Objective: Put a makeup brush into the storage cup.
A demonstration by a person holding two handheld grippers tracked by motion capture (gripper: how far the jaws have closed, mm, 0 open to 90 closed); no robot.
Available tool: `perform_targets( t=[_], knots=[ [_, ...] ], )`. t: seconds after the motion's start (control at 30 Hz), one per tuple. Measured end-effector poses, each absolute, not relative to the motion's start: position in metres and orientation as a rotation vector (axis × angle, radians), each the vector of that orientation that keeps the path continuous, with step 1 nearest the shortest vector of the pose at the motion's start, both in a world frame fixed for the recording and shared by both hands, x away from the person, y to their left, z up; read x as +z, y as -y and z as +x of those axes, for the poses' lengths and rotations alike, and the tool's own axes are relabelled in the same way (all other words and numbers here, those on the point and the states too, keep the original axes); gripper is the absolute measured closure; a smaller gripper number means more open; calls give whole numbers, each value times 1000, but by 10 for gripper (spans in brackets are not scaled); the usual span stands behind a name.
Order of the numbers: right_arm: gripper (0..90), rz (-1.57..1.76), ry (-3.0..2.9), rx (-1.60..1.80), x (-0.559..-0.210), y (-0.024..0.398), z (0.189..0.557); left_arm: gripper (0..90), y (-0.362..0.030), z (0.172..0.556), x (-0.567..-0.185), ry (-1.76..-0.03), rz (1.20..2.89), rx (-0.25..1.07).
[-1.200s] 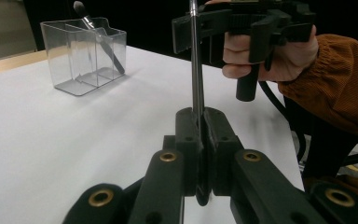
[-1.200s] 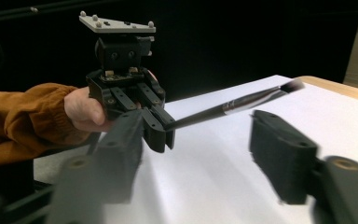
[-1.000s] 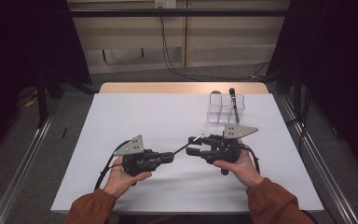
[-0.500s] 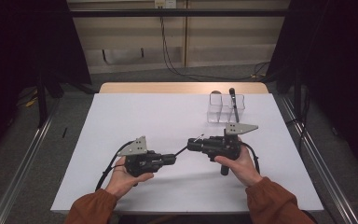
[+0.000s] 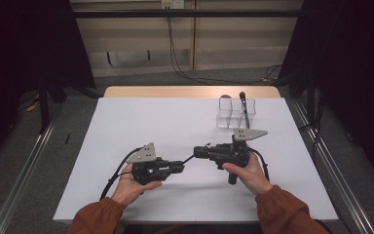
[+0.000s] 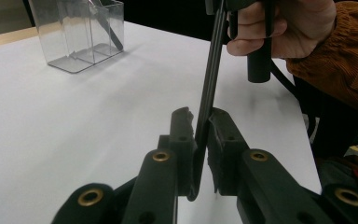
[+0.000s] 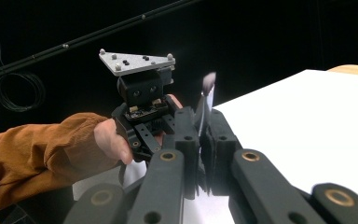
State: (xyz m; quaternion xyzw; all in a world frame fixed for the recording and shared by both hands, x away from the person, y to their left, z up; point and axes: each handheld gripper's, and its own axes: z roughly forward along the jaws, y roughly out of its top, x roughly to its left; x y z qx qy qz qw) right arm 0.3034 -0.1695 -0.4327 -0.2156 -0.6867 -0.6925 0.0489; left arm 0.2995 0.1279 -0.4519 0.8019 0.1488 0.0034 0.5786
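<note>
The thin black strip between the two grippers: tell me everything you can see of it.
The thin black strip is slim, dark and flat, possibly a cable tie. It spans between the grippers above the white table. The left gripper pinches one end and the right gripper pinches the other end, a blurred tip poking past. It slopes slightly and looks taut in the high view.

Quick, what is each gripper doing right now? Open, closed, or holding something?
Left gripper: closed on a thin black stick.
Right gripper: closed on the other end of the same thin black stick.
</note>
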Motion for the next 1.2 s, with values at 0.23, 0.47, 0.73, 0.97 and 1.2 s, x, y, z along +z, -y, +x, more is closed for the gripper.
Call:
perform_targets(
  t=[0.23, 0.47, 0.73, 0.97, 1.2],
  knots=[
    [859, -670, 2103, -2132, -431, 172, 304, 724, -128, 300, -455, -369, 1892, 6],
    [859, -675, 2109, -2127, -430, 175, 305, 612, -132, 301, -455, -409, 1891, 14],
    [859, -690, 2126, -2134, -429, 178, 305, 484, -137, 299, -452, -450, 1873, 47],
    [858, -700, 2148, -2119, -427, 183, 306, 229, -144, 302, -448, -548, 1873, 109],
    [859, -703, 2195, -2081, -425, 188, 306, 67, -152, 301, -444, -628, 1847, 112]
  ],
)
